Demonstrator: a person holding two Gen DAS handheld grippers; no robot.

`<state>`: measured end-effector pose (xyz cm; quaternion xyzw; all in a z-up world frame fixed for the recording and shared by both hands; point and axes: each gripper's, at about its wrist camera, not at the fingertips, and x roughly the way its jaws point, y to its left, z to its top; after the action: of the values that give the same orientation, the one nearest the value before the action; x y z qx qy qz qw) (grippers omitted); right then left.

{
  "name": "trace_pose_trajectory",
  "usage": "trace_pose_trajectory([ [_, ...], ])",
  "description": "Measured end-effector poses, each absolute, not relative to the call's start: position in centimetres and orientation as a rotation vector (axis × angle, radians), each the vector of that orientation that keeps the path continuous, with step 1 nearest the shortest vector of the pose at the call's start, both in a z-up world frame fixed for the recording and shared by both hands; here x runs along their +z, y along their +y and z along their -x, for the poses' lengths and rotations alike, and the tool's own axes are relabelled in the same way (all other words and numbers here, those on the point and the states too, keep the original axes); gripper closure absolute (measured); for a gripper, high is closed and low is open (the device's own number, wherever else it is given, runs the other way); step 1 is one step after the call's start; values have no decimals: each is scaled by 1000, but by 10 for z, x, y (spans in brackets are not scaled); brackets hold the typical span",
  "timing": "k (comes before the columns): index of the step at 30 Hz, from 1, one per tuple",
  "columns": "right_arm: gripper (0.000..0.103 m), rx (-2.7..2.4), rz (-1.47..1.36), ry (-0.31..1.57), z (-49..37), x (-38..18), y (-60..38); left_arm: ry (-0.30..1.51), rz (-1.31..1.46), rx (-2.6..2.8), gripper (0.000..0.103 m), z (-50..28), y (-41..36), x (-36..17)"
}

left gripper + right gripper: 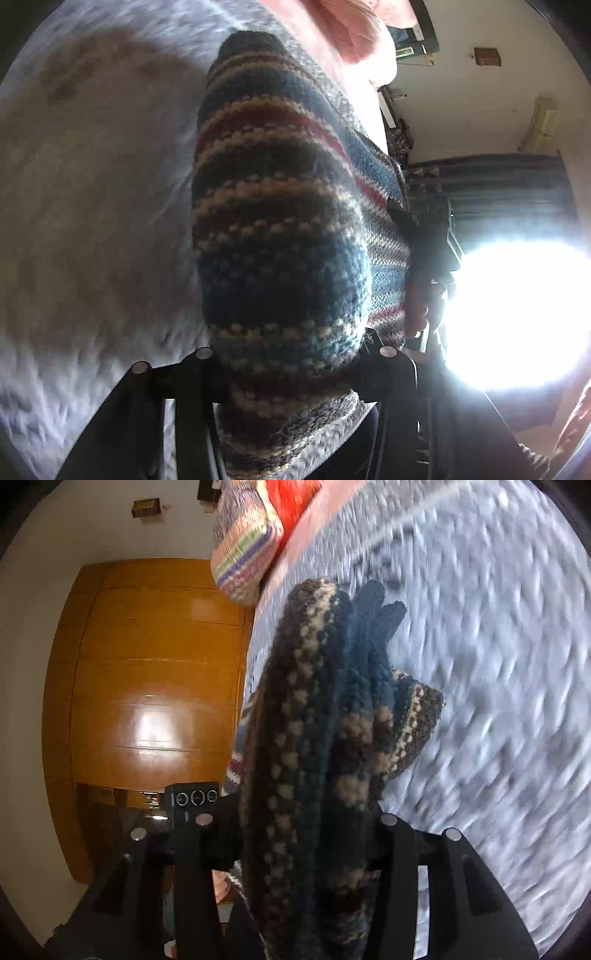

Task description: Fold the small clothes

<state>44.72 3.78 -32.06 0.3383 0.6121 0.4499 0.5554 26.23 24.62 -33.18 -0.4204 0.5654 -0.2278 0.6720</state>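
Closest to you, your left gripper (pixel 291 354) is clamped on one end of the striped knitted garment (pixel 280 206), its dark fingers (pixel 195 373) pressed into the wool on either side. Your right gripper (pixel 306 823) is likewise pinched on a bunched edge of the same striped knit (pixel 317 720), the fabric gathered thick between the jaws. Gripping two ends like this looks meant to keep the piece stretched and off the surface so you can lay it flat or bring one half over the other.

In the left view the garment runs away from the gripper along its long axis, stripes crossing it, with the far end rounded and pointing up the frame. In the right view it stands edge-on, folds hanging beside it.

Beyond lies the grey textured bedcover (pixel 498 664), blurred. Farther still are a striped cushion (pixel 247 557), a wooden wardrobe (pixel 147 664) and, on the left side, a bright window (pixel 517 314)
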Motion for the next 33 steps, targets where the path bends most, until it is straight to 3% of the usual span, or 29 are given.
trace_pose_trajectory([
  [5, 59, 1010, -737, 1519, -419, -346, 51, 1312, 959, -488, 56, -242, 249, -366],
  [7, 55, 971, -711, 1542, -415, -357, 53, 1325, 948, -462, 50, -241, 247, -381],
  [9, 38, 924, -695, 1548, -411, -361, 48, 1319, 946, -429, 40, -240, 246, -387],
  [11, 29, 891, -684, 1544, -406, -354, 39, 1326, 916, -389, 33, -235, 248, -384],
  [14, 28, 843, -665, 1462, -398, -326, 14, 1330, 763, -289, 28, -230, 251, -353],
  [18, 45, 850, -633, 1328, -376, -279, -9, 1092, 604, -269, 20, -203, 253, -278],
  [22, 59, 799, -454, 1331, -359, -277, 12, 1043, 680, -486, 21, -197, 219, -265],
  [23, 67, 784, -428, 1345, -357, -282, 15, 1064, 686, -508, 21, -199, 210, -273],
  [24, 89, 769, -403, 1348, -356, -284, 19, 1104, 705, -529, 22, -202, 200, -287],
  [25, 93, 762, -383, 1342, -354, -284, 21, 1138, 713, -532, 22, -199, 201, -298],
  [29, 98, 728, -396, 1261, -356, -279, 9, 1248, 725, -493, 23, -204, 182, -342],
  [31, 98, 673, -389, 1318, -362, -302, -1, 1269, 740, -492, 24, -190, 191, -349],
  [33, 92, 685, -376, 1336, -364, -308, -2, 1265, 753, -523, 24, -187, 198, -336],
])
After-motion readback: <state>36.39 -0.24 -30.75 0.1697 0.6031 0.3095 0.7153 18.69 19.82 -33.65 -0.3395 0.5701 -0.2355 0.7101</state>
